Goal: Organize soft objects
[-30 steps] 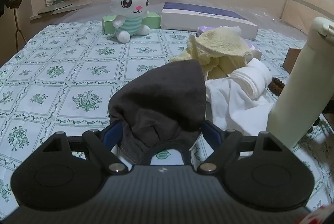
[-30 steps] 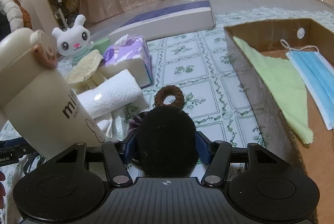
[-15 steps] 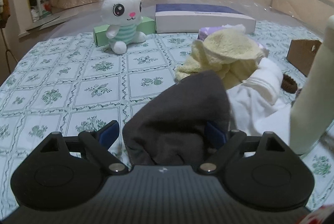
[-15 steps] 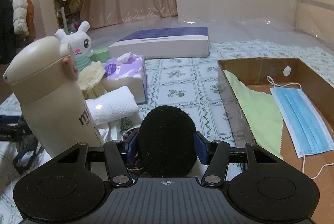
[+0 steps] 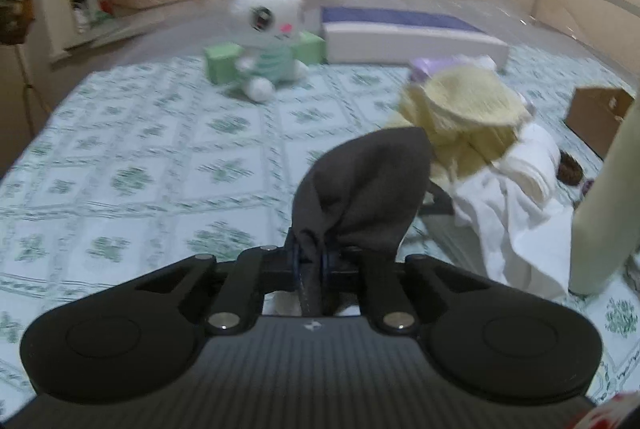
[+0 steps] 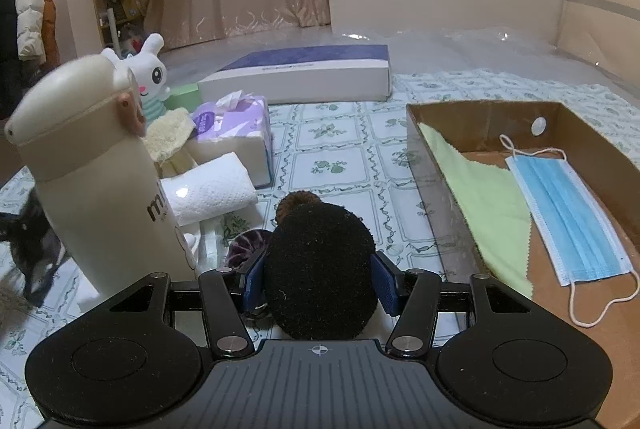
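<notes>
In the left wrist view my left gripper (image 5: 310, 265) has its jaws closing, and the pads pinch a bunched dark grey cloth (image 5: 368, 185) that stands up above the fingers. Beyond it lie a yellow cloth (image 5: 468, 105) and a white cloth (image 5: 516, 197). A white bunny plush (image 5: 268, 29) sits at the back. In the right wrist view my right gripper (image 6: 320, 277) is shut on a round black fuzzy pad (image 6: 320, 269). To its right, a cardboard box (image 6: 480, 109) holds a green cloth (image 6: 480, 197) and a blue face mask (image 6: 568, 213).
A tall cream bottle (image 6: 92, 169) stands close on the left of the right gripper. Behind it are a paper roll (image 6: 212, 189), a purple tissue pack (image 6: 236, 125), a brown hair tie (image 6: 292, 199) and a purple scrunchie (image 6: 246, 247). A flat white and blue box (image 6: 304, 77) lies at the back.
The left jaws have gone from wide apart to pinched on the dark grey cloth, which is now gathered and raised. The right gripper keeps hold of the black pad.
</notes>
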`<state>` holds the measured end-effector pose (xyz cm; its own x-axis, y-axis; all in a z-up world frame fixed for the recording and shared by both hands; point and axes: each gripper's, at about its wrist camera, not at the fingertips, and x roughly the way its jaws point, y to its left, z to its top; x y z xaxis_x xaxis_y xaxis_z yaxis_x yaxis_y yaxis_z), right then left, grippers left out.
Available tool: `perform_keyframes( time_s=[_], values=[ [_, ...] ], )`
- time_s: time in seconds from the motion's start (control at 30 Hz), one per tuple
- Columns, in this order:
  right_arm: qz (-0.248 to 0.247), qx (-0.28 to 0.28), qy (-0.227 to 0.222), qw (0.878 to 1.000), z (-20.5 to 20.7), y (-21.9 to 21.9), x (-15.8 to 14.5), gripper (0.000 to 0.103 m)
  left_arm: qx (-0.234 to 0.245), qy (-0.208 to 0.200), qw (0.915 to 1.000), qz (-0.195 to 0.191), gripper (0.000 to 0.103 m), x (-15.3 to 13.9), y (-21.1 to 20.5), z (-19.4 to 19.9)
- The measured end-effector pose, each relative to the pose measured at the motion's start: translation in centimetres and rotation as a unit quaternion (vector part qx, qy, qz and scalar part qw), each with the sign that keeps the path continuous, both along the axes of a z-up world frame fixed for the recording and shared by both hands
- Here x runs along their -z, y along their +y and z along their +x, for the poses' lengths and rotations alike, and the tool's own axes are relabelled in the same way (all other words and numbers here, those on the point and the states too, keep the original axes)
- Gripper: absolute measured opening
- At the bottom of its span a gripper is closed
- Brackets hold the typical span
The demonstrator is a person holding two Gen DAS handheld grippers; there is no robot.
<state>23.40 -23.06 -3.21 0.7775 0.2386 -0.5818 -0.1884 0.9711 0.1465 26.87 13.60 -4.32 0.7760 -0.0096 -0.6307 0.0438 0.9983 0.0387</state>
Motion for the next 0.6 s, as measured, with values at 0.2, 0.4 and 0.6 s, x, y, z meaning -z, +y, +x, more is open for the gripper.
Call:
perform_keyframes(
  time_s=[0.2,0.4,0.6],
  values=[
    [-0.002,0.004,-0.011,1.0,-1.4,-0.2,-1.5,0.055,-0.025,-0.024,0.9994,0.008,0.008,-3.1,1.0,-1.9],
    [0.0,0.005,-0.011,1.0,-3.7,-0.4,-2.5,0.055,-0.022,-0.025,0.9994,0.001,0.008,-5.0,0.0,-5.3],
    [0.0,0.003,-0.006,1.0,-7.0,-0.6,-3.0,0.055,-0.014,-0.008,0.9997,-0.021,0.008,-5.3,-2.5,-9.8]
  ],
)
